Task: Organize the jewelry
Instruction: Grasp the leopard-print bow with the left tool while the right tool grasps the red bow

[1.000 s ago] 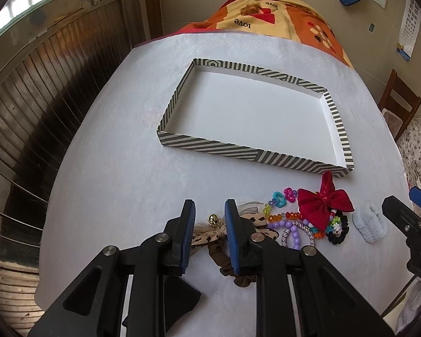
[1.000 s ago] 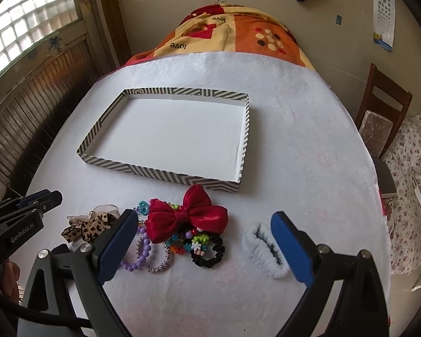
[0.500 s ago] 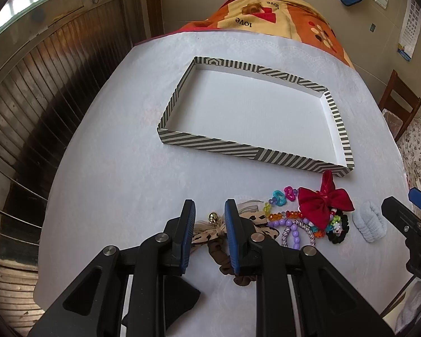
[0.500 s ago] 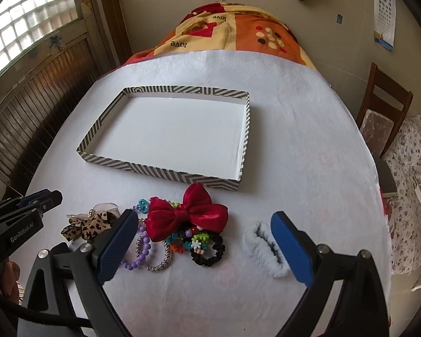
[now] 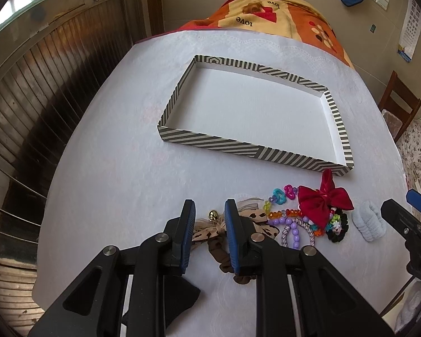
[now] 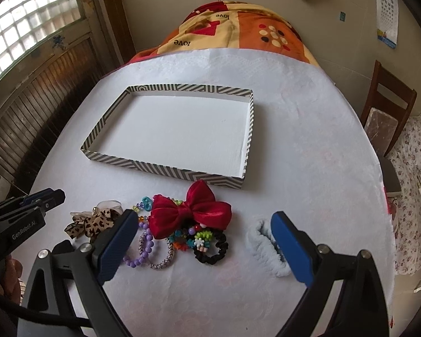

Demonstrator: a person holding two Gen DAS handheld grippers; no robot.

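Note:
A shallow black-and-white striped tray [image 5: 238, 147] [image 6: 165, 168] lies empty on the white tablecloth. In front of it is a heap of accessories: a red bow [image 6: 190, 210] [image 5: 324, 200], a leopard-print bow [image 6: 94, 223] with a gold bell [image 5: 213, 214], a purple bead bracelet [image 6: 143, 250], a black scrunchie [image 6: 210, 248], a brown scrunchie [image 5: 220, 252] and a white scrunchie [image 6: 262, 243] [image 5: 369, 224]. My left gripper [image 5: 209, 205] [image 6: 49, 196] hovers by the leopard bow, jaws narrowly apart, holding nothing. The right gripper [image 6: 203, 216] [image 5: 401, 205] is wide open above the heap.
An orange patterned blanket [image 6: 233, 31] covers the table's far end. A wooden chair [image 6: 387, 112] stands at the right, and floral fabric [image 6: 415, 168] lies beside it. Dark slatted panelling [image 5: 42, 84] runs along the left. The table's rounded edge is close on both sides.

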